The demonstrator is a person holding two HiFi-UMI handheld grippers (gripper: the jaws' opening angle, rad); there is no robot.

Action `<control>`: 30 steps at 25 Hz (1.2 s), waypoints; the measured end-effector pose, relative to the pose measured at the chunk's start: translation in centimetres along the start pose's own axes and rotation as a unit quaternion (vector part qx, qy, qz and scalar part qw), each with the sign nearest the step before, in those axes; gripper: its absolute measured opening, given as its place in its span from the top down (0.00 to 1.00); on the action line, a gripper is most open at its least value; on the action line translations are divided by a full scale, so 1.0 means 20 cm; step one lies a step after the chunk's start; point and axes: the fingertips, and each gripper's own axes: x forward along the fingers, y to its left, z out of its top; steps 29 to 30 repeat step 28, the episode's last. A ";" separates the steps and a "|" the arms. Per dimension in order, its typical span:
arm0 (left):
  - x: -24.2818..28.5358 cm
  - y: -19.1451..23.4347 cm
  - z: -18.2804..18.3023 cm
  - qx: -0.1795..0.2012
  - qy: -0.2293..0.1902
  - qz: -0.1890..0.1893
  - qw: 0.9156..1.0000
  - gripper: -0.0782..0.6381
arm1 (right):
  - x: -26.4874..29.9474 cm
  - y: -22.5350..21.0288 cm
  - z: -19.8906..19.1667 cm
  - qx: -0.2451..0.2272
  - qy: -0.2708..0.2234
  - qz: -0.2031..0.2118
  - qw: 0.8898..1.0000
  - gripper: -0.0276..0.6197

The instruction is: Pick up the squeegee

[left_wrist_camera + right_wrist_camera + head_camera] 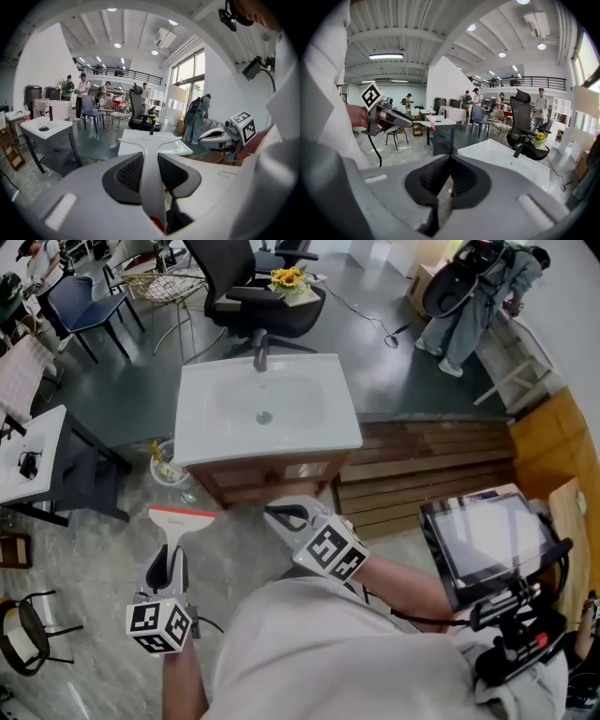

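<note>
The squeegee (180,521) has a white handle and an orange-edged blade, and it is held off the floor in front of the person. My left gripper (172,557) is shut on its handle, blade pointing away toward the sink cabinet. In the left gripper view the white handle (151,161) runs up between both pads to the T-shaped head. My right gripper (279,514) hovers to the right of the squeegee, jaws shut with nothing between them (449,174). The right gripper view also shows the left gripper (384,118) with the squeegee blade (423,124) sticking out.
A white sink basin (225,442) with a dark faucet (261,351) stands on a wooden cabinet just ahead. Wooden slats (422,474) lie to the right, a white desk (33,460) to the left, an office chair (253,292) behind. A tablet rig (487,540) sits near right.
</note>
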 end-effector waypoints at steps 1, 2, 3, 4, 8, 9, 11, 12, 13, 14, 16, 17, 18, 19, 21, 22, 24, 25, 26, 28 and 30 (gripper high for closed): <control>0.00 -0.01 0.00 0.001 0.001 -0.001 1.000 0.74 | -0.01 0.00 -0.01 0.001 0.000 0.000 1.000 0.95; 0.01 -0.02 0.00 0.001 0.001 -0.002 1.000 0.74 | -0.01 -0.01 -0.01 0.002 0.000 -0.001 1.000 0.95; 0.02 -0.02 0.00 0.002 0.001 -0.002 1.000 0.74 | -0.02 -0.01 -0.02 0.002 0.000 -0.001 1.000 0.95; 0.02 -0.03 0.00 0.002 0.000 -0.003 1.000 0.74 | -0.02 -0.02 -0.02 0.002 0.000 -0.002 1.000 0.95; 0.04 -0.05 0.00 0.003 0.001 -0.005 1.000 0.74 | -0.03 -0.03 -0.04 0.003 0.004 -0.004 1.000 0.95; 0.05 -0.05 0.00 0.003 0.002 -0.006 1.000 0.74 | -0.04 -0.04 -0.04 0.002 0.006 -0.005 1.000 0.95; 0.05 -0.06 0.00 0.003 0.003 -0.007 1.000 0.74 | -0.05 -0.04 -0.05 0.003 0.011 -0.006 1.000 0.95; 0.05 -0.06 -0.01 0.003 0.003 -0.008 1.000 0.74 | -0.05 -0.04 -0.06 0.005 0.014 -0.007 1.000 0.95; 0.06 -0.06 -0.01 0.003 0.004 -0.009 1.000 0.74 | -0.05 -0.05 -0.07 0.006 0.016 -0.008 1.000 0.95; 0.06 -0.06 -0.01 0.003 0.004 -0.010 1.000 0.74 | -0.05 -0.05 -0.07 0.006 0.015 -0.010 1.000 0.95; 0.08 -0.06 -0.01 0.004 0.004 -0.012 1.000 0.74 | -0.06 -0.06 -0.06 0.003 0.009 -0.013 1.000 0.95; 0.09 -0.07 -0.01 0.004 0.005 -0.014 1.000 0.74 | -0.06 -0.07 -0.06 0.004 0.006 -0.014 1.000 0.95; 0.10 -0.08 0.00 0.004 0.005 -0.015 1.000 0.74 | -0.06 -0.07 -0.06 0.006 0.005 -0.014 1.000 0.95; 0.10 -0.09 0.00 0.004 0.006 -0.016 1.000 0.74 | -0.07 -0.07 -0.06 0.008 0.005 -0.014 1.000 0.95; 0.12 -0.10 0.00 0.004 0.009 -0.019 1.000 0.74 | -0.09 -0.09 -0.07 0.005 0.009 -0.017 1.000 0.95; 0.13 -0.11 0.00 0.004 0.010 -0.020 1.000 0.74 | -0.09 -0.10 -0.07 0.004 0.011 -0.019 1.000 0.95; 0.14 -0.10 0.00 0.005 0.011 -0.021 1.000 0.74 | -0.09 -0.11 -0.07 0.004 0.013 -0.020 1.000 0.95; 0.15 -0.10 0.00 0.005 0.012 -0.021 1.000 0.74 | -0.09 -0.12 -0.07 0.005 0.014 -0.021 1.000 0.95; 0.16 -0.10 0.01 0.006 0.012 -0.022 1.000 0.74 | -0.09 -0.13 -0.08 0.006 0.013 -0.022 1.000 0.95; 0.19 -0.10 0.03 0.007 0.011 -0.024 1.000 0.74 | -0.08 -0.16 -0.08 0.007 0.013 -0.025 1.000 0.95; 0.19 -0.10 0.03 0.007 0.011 -0.024 1.000 0.74 | -0.08 -0.16 -0.08 0.007 0.013 -0.025 1.000 0.95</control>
